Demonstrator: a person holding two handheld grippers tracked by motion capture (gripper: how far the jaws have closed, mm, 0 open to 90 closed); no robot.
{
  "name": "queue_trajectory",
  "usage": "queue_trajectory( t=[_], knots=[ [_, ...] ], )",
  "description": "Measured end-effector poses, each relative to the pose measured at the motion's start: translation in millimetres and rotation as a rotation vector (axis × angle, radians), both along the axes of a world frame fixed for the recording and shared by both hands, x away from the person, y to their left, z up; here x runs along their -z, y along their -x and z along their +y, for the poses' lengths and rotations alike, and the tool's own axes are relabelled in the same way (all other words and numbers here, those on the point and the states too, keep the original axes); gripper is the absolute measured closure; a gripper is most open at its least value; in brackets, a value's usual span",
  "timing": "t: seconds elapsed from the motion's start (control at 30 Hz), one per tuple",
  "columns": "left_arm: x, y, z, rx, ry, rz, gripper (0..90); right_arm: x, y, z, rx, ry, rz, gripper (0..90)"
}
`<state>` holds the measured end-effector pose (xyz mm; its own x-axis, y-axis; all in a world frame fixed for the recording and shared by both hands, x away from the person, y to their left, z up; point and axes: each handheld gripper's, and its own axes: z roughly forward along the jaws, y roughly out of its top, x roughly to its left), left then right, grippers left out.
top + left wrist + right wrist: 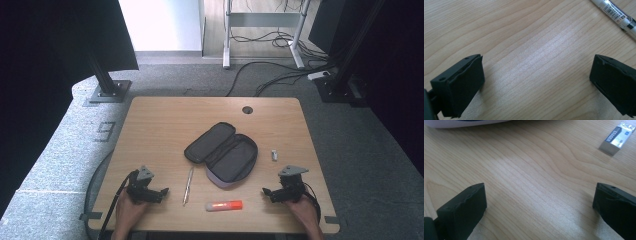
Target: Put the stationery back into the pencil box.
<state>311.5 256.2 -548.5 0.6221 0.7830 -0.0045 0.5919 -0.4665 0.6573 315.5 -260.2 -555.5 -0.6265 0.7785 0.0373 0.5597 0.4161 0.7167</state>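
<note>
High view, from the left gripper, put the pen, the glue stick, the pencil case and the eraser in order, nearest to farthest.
From the left gripper, at the table's near left:
1. Pen, just to its right, lying nearly straight away from the person.
2. Glue stick, farther right, by the near edge.
3. Pencil case, open in the middle of the table.
4. Eraser, right of the case, nearer the right gripper.

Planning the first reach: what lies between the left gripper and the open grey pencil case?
In the high view, a slim silver pen lies between the left gripper and the open grey pencil case.
</note>
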Motion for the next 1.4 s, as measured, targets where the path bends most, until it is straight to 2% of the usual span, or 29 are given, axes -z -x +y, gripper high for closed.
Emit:
queue_trajectory(
  t=[0.17, 0.43, 0.6, 0.83, 1.0, 1.1, 1.4],
  knots=[
    [0.0, 0.0, 0.0, -0.001, 0.000, 0.000, 0.0, -5.7, -0.6, -2.4, 0.021, -0.019, -0.019, 0.0],
    [-0.1, 0.1, -0.1, -0.001, 0.000, 0.001, 0.0, -12.9, -5.5, -4.6, 0.046, 0.004, -0.007, 0.2],
    [-0.1, 0.1, 0.0, -0.001, 0.000, 0.001, 0.0, -18.2, -9.6, -6.1, 0.074, -0.021, -0.018, 4.8],
    [-0.1, 0.1, 0.0, -0.001, 0.000, 0.001, 0.0, -25.7, -16.7, -7.6, 0.088, -0.036, -0.046, 12.2],
    [-0.1, 0.1, 0.0, -0.001, 0.000, 0.001, 0.0, -33.6, -21.8, -10.7, 0.085, -0.083, -0.063, 13.0],
    [-0.1, 0.1, 0.0, -0.001, 0.000, 0.001, 0.0, -38.4, -24.7, -11.8, 0.088, -0.087, -0.074, 15.6],
    [-0.1, 0.1, 0.0, -0.001, 0.000, 0.001, 0.0, -49.8, -40.8, -10.9, 0.091, -0.018, -0.074, 23.9]
  ],
)
